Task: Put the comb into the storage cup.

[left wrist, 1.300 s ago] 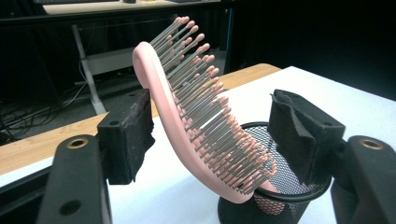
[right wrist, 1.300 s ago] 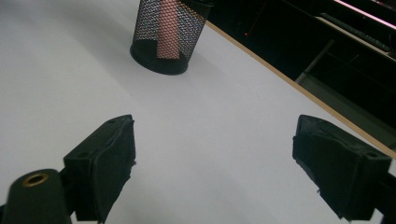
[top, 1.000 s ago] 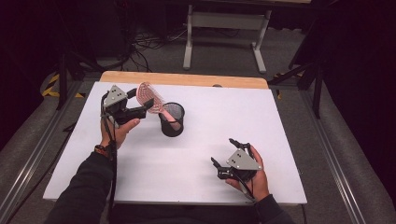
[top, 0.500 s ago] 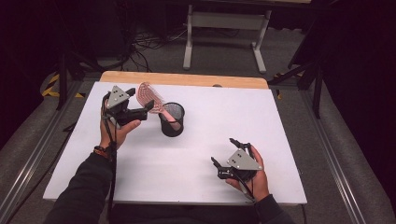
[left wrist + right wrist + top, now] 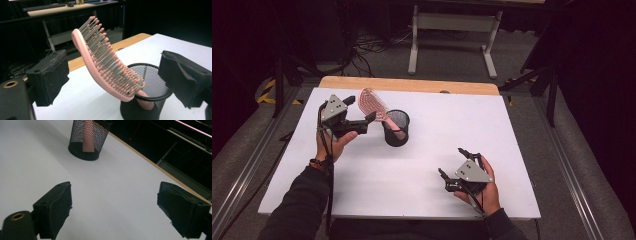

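We are working on a white tabletop [image 5: 422, 165] in a dark room. Our left gripper [image 5: 362, 114] fingers have just been opening wide, flanking the untouched pink hairbrush [image 5: 105, 62] leaning in the mesh cup [image 5: 396, 128] at eleven o'clock; our right gripper [image 5: 452, 167] fingers are gaping, empty.

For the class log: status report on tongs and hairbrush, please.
Left tongs just opened, pads clear of pink plastic hairbrush. Brush stands handle-down, leaning, in black mesh cup. Right tongs open, empty. Nothing in the way.

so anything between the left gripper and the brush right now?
Nothing visible. The left gripper has just been opening; its jaws flank the pink hairbrush without touching, handle down in the mesh cup.
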The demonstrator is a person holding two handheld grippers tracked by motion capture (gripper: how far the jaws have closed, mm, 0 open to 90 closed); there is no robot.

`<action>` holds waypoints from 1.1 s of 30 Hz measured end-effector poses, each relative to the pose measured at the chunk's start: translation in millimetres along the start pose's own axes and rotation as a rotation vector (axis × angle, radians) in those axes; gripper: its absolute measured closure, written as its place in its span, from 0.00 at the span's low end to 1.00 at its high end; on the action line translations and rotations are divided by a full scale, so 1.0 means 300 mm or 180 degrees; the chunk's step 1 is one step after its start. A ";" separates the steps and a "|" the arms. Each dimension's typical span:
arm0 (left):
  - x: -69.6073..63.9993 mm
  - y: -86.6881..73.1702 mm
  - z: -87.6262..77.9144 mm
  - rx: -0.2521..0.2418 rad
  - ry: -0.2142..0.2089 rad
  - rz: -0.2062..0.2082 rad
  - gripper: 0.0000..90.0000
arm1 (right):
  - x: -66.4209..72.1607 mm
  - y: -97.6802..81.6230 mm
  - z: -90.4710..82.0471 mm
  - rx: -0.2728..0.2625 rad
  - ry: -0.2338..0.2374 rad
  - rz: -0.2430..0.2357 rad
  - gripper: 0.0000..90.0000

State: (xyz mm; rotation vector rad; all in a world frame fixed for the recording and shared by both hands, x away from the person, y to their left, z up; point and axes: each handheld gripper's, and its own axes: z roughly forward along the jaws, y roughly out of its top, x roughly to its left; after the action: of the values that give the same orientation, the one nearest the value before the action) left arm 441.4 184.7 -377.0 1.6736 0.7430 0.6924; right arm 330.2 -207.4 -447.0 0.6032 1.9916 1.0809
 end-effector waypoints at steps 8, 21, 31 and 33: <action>-0.022 -0.008 -0.028 -0.0038 -0.0067 0.0177 0.09 | 0.000 0.001 -0.001 -0.0010 -0.0014 0.0016 0.15; -0.106 -0.039 -0.092 -0.0143 -0.0266 0.0549 0.08 | -0.001 0.002 -0.004 -0.0027 -0.0035 0.0013 0.15; -0.144 -0.060 -0.115 -0.0143 -0.0361 0.0699 0.07 | -0.005 0.003 -0.008 -0.0054 -0.0050 0.0021 0.15; -0.150 -0.063 -0.116 -0.0136 -0.0391 0.0716 0.07 | -0.005 0.003 -0.010 -0.0057 -0.0053 0.0025 0.15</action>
State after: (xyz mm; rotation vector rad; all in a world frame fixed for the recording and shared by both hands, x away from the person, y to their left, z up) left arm 384.0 174.4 -391.1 1.7595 0.4543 0.7484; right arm 328.8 -209.5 -444.7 0.6089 1.9647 1.0940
